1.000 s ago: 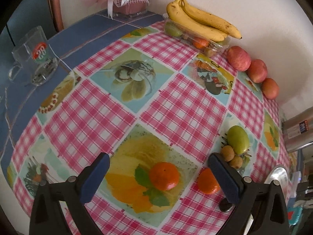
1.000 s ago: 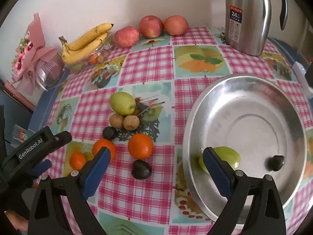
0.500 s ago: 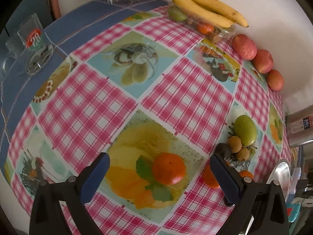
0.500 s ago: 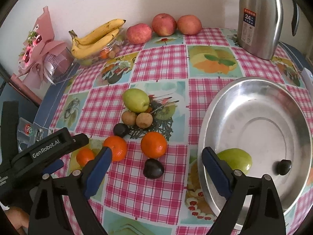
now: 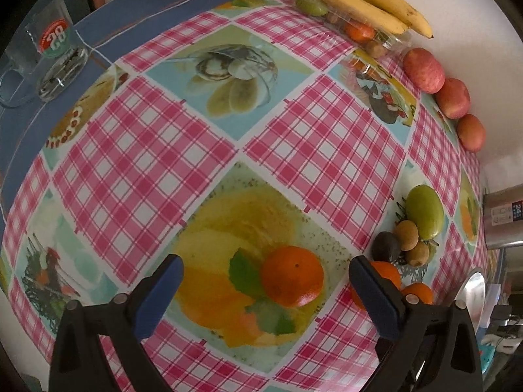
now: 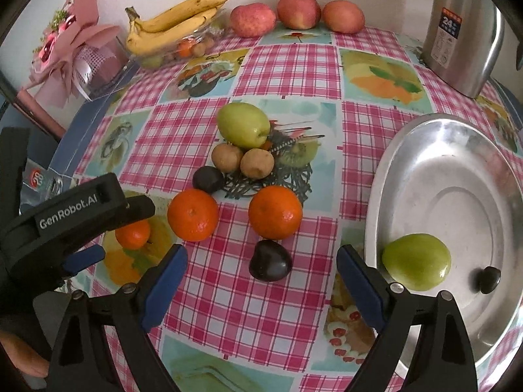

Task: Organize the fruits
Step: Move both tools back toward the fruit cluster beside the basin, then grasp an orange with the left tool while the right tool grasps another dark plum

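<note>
My left gripper (image 5: 264, 281) is open, its jaws on either side of a small orange (image 5: 292, 276) on the tablecloth, not touching it. The same orange shows in the right wrist view (image 6: 133, 233), under the left gripper's body. My right gripper (image 6: 261, 268) is open and empty, with a dark plum (image 6: 270, 260) between its jaws. Two larger oranges (image 6: 193, 214) (image 6: 275, 212), a dark plum (image 6: 208, 179), two brown kiwis (image 6: 257, 163) and a green fruit (image 6: 243, 124) lie beyond. The steel bowl (image 6: 408, 150) holds a green fruit (image 6: 416, 261) and a dark plum (image 6: 489, 279).
Bananas on a clear fruit tray (image 6: 173, 29) and three red apples (image 6: 297, 9) line the back wall. A steel thermos (image 6: 464, 29) stands at the back right. A pink wrapped bouquet (image 6: 75, 49) and a glass mug (image 5: 49, 62) stand at the left.
My left gripper has moved forward and lower over the small orange, which now lies between its jaws. My right gripper has shifted left from the bowl, over the near dark plum.
</note>
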